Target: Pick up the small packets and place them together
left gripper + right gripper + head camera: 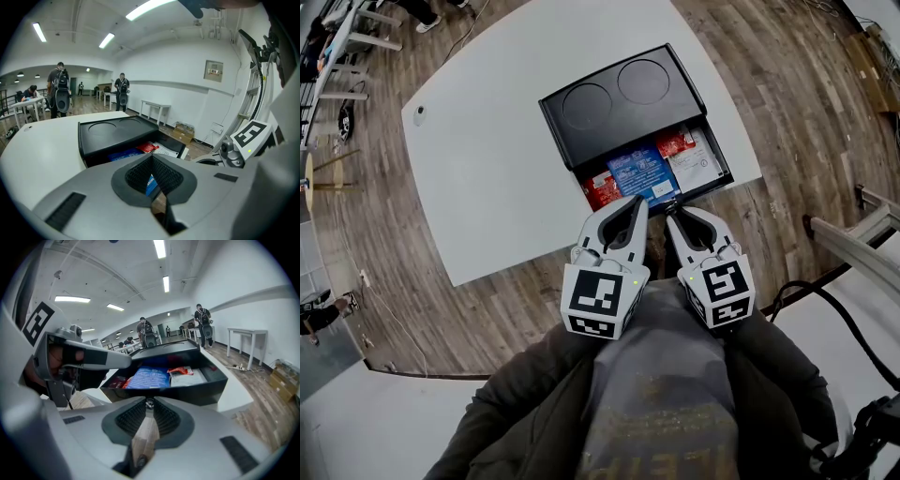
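Head view: your left gripper (634,202) and right gripper (673,215) sit side by side at lower centre of the frame, both noses aimed up-frame at the near wall of the black box (602,131). The box stands on the white table (487,159), close to the table's lower-right edge, with wood floor (797,94) around it. The upper part of the box is a lid with two round recesses, and the lower part is an open compartment holding all the packets. A blue packet (640,173) lies in the middle of the compartment. A red packet (601,188) is at its left, partly tucked under it. A smaller red packet (673,142) is at the upper right, resting on a white packet (699,165) that fills the right end. None has left the compartment. In the left gripper view your tongs are drawn in narrow, the pads meeting at the tip with nothing gripped, and a strip of the blue packet shows through the wedge behind them. In the right gripper view it is much the same: narrow, tips all but meeting, and empty, with the box's near wall just beyond them. Whether either nose touches the box, you cannot tell from these views. People (59,91) stand far back in the room, well apart from the table.
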The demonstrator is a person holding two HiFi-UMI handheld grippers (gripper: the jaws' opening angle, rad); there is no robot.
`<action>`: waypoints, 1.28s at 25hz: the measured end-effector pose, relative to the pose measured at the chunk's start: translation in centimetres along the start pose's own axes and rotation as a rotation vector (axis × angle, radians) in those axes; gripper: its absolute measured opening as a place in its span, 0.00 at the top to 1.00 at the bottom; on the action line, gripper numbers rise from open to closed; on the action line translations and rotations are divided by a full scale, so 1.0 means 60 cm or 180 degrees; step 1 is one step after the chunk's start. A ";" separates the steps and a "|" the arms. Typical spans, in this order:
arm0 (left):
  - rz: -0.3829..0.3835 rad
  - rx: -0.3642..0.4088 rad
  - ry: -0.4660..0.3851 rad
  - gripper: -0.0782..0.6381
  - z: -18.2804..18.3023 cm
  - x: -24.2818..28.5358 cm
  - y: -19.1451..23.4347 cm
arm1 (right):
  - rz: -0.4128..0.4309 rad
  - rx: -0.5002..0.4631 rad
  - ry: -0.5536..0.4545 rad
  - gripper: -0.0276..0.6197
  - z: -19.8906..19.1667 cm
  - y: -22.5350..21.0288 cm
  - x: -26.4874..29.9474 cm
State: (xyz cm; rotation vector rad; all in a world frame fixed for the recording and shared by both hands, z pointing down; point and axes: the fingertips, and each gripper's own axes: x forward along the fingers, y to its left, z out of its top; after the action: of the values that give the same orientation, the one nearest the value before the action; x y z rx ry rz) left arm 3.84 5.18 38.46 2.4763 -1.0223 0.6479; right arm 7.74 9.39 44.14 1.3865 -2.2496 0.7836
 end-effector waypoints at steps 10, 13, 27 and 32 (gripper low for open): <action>-0.0009 0.0017 0.0008 0.89 -0.004 -0.001 0.001 | 0.0089 0.0097 -0.0064 0.87 -0.003 0.000 0.003; -0.0005 0.0034 -0.0011 0.89 -0.004 0.002 0.004 | 0.0129 0.0181 -0.0112 0.86 -0.004 -0.009 0.008; -0.0136 -0.0057 -0.0473 0.89 0.051 -0.027 -0.002 | -0.0248 -0.0014 -0.0303 0.80 0.064 -0.053 -0.086; 0.0079 -0.0193 -0.0641 0.89 0.074 -0.053 0.039 | -0.0046 -0.0390 -0.0328 0.80 0.122 -0.023 -0.069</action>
State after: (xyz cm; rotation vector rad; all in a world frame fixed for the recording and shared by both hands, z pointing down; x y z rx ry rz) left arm 1.31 3.15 33.49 2.5175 -1.1296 0.3740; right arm 10.55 7.08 36.46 1.4130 -2.3203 0.5711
